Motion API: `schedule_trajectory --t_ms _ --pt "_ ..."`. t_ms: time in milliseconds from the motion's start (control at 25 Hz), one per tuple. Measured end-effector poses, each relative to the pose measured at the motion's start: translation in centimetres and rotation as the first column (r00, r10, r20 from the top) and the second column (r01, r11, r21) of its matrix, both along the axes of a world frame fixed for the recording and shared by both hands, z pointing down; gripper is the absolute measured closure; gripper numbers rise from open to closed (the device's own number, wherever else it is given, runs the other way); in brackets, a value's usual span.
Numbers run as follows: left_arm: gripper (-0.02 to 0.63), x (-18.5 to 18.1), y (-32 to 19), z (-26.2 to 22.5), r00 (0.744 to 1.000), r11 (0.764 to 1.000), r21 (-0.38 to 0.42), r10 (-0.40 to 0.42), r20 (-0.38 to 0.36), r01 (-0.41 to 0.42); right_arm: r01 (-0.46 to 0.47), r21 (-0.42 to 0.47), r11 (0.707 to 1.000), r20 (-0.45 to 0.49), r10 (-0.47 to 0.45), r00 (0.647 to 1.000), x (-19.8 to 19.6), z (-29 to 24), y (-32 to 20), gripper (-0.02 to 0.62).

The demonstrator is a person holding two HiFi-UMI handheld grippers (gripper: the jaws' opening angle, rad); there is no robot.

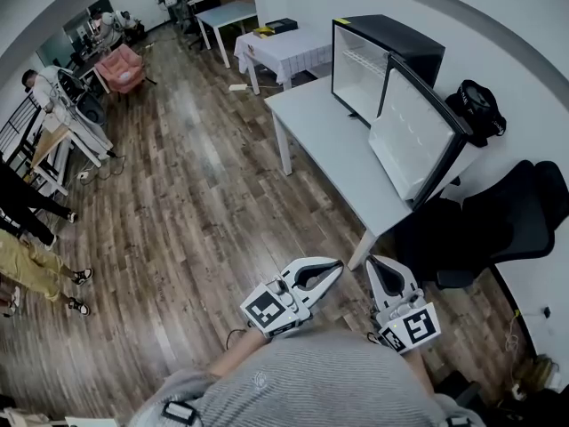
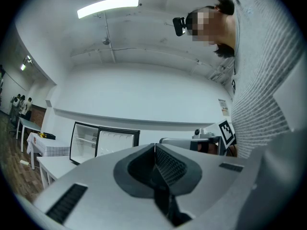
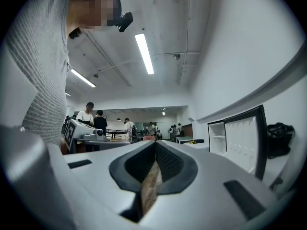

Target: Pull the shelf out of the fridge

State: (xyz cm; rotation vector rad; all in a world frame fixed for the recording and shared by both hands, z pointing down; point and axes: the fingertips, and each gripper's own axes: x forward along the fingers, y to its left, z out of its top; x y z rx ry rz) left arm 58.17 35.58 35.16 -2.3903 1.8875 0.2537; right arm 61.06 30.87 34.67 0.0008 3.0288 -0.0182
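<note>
Two grippers parked, shelf not yet touched: pre-approach step.
Left gripper (image 1: 333, 267) & right gripper (image 1: 375, 265) sit close to the person's torso, each w/ jaws pressed together, nothing between them. Fridge (image 1: 396, 56) stands on the white table (image 1: 324, 140), door (image 1: 418, 136) swung open. Wire shelf (image 1: 364, 60) is seated inside the cavity, upper part, well apart from both sets of tips and far ahead of them. Next, imo: close in on the table, open one jaw pair, line up level w/ the shelf's front edge, pinch, pull straight out.
</note>
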Motion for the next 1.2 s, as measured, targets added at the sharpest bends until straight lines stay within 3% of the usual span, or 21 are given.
schedule_trajectory --t_ms 880,1200 --pt "0.594 -0.2 -0.2 0.1 1.000 1.000 -0.007 -0.023 0.016 0.023 -0.002 -0.008 1.000 0.001 0.002 1.000 0.4 0.1 -0.2 0.583" --pt "0.594 -3.2 0.0 -0.2 0.997 0.997 -0.011 -0.074 0.030 0.074 -0.007 -0.008 1.000 0.012 0.007 1.000 -0.6 0.0 -1.1 0.583"
